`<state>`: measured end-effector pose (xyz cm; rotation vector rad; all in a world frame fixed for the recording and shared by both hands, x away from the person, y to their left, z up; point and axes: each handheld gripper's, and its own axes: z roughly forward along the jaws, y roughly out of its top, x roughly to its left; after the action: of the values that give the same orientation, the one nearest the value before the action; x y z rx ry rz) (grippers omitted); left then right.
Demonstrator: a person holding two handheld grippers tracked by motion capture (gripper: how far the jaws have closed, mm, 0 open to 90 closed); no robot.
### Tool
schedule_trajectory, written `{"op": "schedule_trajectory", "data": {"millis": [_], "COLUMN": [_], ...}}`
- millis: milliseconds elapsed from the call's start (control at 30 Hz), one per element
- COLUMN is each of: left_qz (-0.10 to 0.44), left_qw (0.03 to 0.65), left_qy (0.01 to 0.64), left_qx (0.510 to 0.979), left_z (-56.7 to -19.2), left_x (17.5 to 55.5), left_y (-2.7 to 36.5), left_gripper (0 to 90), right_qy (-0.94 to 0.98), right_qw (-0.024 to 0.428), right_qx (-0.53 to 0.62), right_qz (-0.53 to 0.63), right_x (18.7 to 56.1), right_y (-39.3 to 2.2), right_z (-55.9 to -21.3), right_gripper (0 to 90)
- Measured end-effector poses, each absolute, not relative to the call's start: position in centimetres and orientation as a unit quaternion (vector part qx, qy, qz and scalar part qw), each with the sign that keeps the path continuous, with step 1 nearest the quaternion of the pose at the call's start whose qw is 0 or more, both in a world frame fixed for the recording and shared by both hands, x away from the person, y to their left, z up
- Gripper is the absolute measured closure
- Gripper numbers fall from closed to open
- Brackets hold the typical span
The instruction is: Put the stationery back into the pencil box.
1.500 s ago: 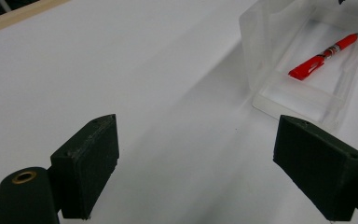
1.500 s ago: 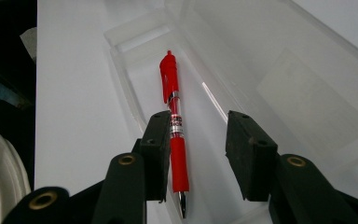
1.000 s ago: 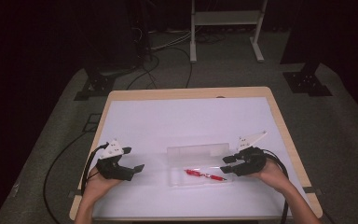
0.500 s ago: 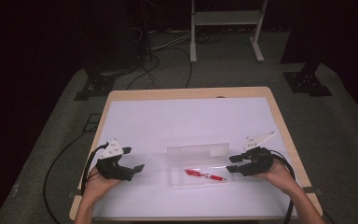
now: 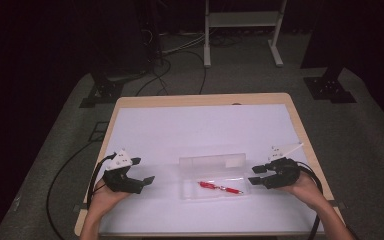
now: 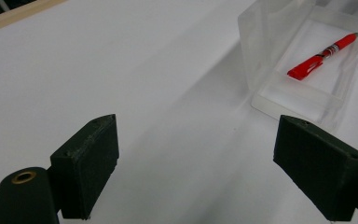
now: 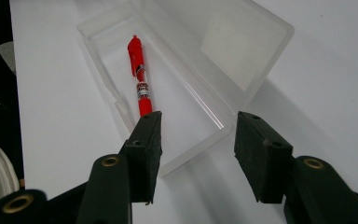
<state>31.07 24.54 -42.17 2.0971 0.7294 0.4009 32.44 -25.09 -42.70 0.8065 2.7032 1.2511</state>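
A: High view first. Pen (image 5: 220, 187) is seen lying inside the clear box (image 5: 190, 190), lid (image 5: 212, 160) hinged up along the box's far side. Box is taken as the landmark.

B: Which gripper is nearer the box?

A: Right gripper (image 5: 258, 175), just off the box's right end, jaws aimed at that end. Left gripper (image 5: 142, 170) is held well apart, off the box's left end.

B: Long axis of the pen?

A: Laid along the box's length, so end-on to both grippers. In the right gripper view the pen (image 7: 139, 78) is seen running away from the jaws, its near tip just beyond the box's (image 7: 121, 112) near end wall.

B: Jaw state, right?

A: Partly open, and just now opened further; nothing is gripped. The box's near corner is framed between the jaws, but no pad is seen pressing on it.

B: Left?

A: Jaws are spread wide over bare white sheet (image 6: 121, 70), nothing held. Box (image 6: 303, 100) and pen (image 6: 324, 55) are seen off ahead and to one side in the left gripper view.

B: So the next move?

A: Judged only: any move on pen or lid is better made by the right hand, being nearer. The pen would have to be crossed by the jaws, not met end-on.
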Motion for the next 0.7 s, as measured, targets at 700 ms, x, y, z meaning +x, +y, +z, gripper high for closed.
{"op": "schedule_trajectory", "data": {"millis": [700], "left_qz": [0.16], "left_qw": [0.427], "left_qy": [0.293], "left_qx": [0.84], "left_z": [-42.2], "left_x": [31.1], "left_y": [24.6], "left_gripper": [13.2], "right_qy": [0.865], "right_qw": [0.042], "right_qx": [0.289], "right_qz": [0.408], "right_x": [31.9], "right_y": [-27.5], "right_z": [-42.8], "right_gripper": [45.6]}}
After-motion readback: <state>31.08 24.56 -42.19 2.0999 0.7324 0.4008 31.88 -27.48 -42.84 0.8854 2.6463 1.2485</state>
